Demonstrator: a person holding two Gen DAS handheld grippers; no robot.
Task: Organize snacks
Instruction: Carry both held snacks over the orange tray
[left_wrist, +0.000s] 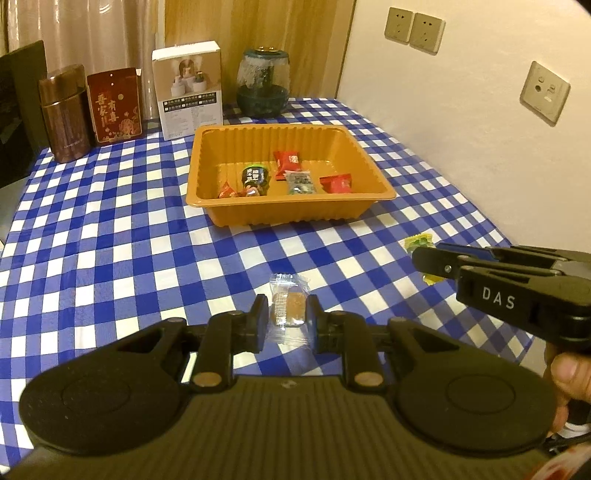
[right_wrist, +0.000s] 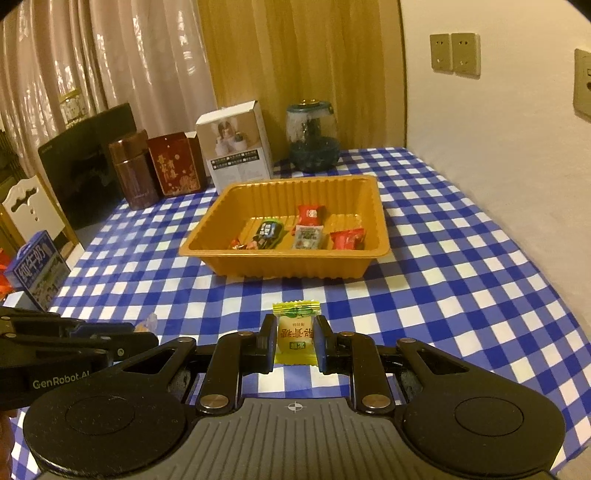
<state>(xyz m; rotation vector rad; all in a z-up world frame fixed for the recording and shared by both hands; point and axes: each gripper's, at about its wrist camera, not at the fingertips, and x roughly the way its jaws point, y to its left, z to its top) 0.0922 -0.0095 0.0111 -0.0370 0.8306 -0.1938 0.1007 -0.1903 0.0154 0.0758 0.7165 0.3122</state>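
An orange plastic tray (left_wrist: 384, 194) (right_wrist: 386, 251) stands mid-table with several wrapped snacks in it, among them a red packet (left_wrist: 287, 161) (right_wrist: 311, 214) and a grey packet (left_wrist: 301, 182) (right_wrist: 308, 236). My left gripper (left_wrist: 287, 314) is closed on a clear-wrapped brown snack (left_wrist: 286, 304) low over the tablecloth. My right gripper (right_wrist: 295, 341) is closed on a yellow-green wrapped candy (right_wrist: 295, 332), also close to the cloth. The right gripper also shows in the left wrist view (left_wrist: 424, 258), the left gripper in the right wrist view (right_wrist: 147, 336).
Blue-and-white checked tablecloth (left_wrist: 110, 240). Along the back stand a brown canister (left_wrist: 64, 114), a red box (left_wrist: 116, 105), a white box (left_wrist: 190, 90) and a glass jar (left_wrist: 263, 83). The wall (left_wrist: 480, 110) borders the table's right side. A blue milk carton (right_wrist: 37, 269) sits at the left edge.
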